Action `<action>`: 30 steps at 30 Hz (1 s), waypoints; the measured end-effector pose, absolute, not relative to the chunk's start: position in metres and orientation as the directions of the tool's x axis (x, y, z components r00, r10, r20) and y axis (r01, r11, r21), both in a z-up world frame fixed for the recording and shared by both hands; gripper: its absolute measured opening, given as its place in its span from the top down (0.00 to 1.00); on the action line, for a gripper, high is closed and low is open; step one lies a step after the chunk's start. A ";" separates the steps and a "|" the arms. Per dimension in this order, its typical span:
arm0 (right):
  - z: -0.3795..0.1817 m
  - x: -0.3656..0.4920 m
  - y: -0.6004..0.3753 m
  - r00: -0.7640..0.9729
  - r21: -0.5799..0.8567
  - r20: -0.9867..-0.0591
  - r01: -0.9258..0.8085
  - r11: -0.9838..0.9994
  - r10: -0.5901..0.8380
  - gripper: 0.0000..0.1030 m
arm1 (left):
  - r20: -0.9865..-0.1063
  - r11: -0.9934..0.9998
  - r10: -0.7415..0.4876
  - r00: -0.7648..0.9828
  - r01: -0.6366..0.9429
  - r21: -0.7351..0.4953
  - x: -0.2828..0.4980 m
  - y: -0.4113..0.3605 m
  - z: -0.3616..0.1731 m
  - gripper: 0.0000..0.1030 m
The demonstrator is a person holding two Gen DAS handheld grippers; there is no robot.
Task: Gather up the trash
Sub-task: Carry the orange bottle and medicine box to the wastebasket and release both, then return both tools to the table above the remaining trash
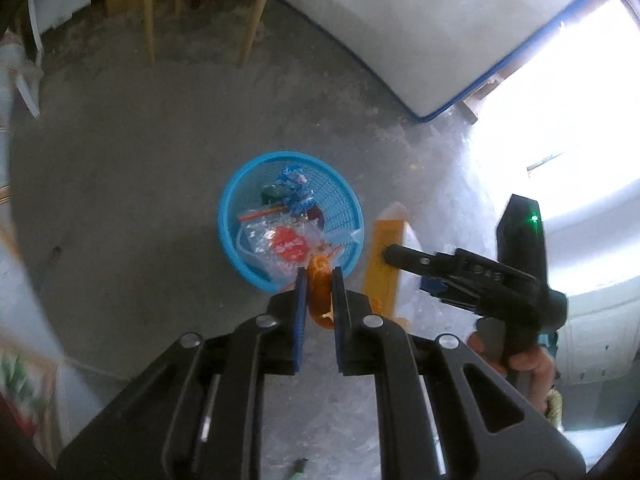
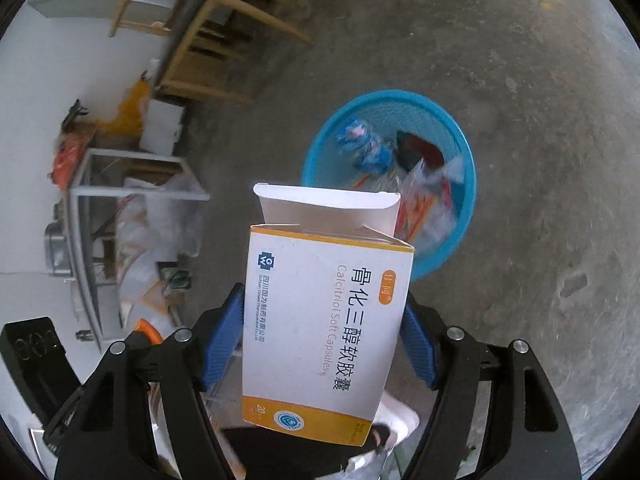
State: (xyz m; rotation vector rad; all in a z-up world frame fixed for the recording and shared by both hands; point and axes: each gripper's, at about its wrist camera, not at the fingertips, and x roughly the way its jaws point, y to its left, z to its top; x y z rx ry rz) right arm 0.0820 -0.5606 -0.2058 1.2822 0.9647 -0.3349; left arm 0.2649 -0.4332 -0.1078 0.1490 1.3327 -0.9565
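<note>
Orange wrapper (image 1: 319, 292) is pinched by left gripper (image 1: 320, 276) above blue basket (image 1: 228, 216). Medicine box (image 2: 324, 320) is squeezed by right gripper (image 2: 324, 316) near basket w/ trash inside.

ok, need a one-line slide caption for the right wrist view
Right claw grips an open white-and-orange medicine box above a blue basket holding wrappers, on a concrete floor.

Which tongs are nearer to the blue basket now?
Left. The left tongs, gripping an orange wrapper, reach the blue basket rim; the right tongs, holding the medicine box, sit farther back.
</note>
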 end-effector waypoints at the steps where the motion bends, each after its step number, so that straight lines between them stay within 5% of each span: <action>1: -0.217 0.093 -0.570 0.573 0.640 -0.767 0.715 0.283 0.287 0.31 | -0.865 0.632 -0.495 -0.082 0.649 -0.423 0.272 -0.444 -0.114 0.84; 4: -0.253 0.123 -0.591 0.553 0.628 -0.772 0.741 0.239 0.314 0.29 | -0.888 0.664 -0.456 -0.053 0.645 -0.379 0.285 -0.465 -0.121 0.56; 5: -0.258 0.127 -0.595 0.541 0.612 -0.783 0.758 0.225 0.307 0.27 | -0.889 0.673 -0.456 -0.035 0.641 -0.371 0.289 -0.467 -0.122 0.54; 11: -0.308 0.130 -0.602 0.461 0.519 -0.838 0.839 0.163 0.292 0.25 | -0.871 0.685 -0.491 -0.008 0.614 -0.392 0.299 -0.431 -0.108 0.49; 16: -0.297 0.107 -0.596 0.465 0.511 -0.850 0.842 0.174 0.247 0.25 | -0.859 0.687 -0.510 0.036 0.619 -0.382 0.297 -0.396 -0.089 0.48; 30: -0.146 0.106 -0.541 0.604 0.616 -0.774 0.652 0.442 0.189 0.25 | -0.755 0.619 -0.638 0.149 0.683 -0.388 0.243 -0.268 -0.015 0.38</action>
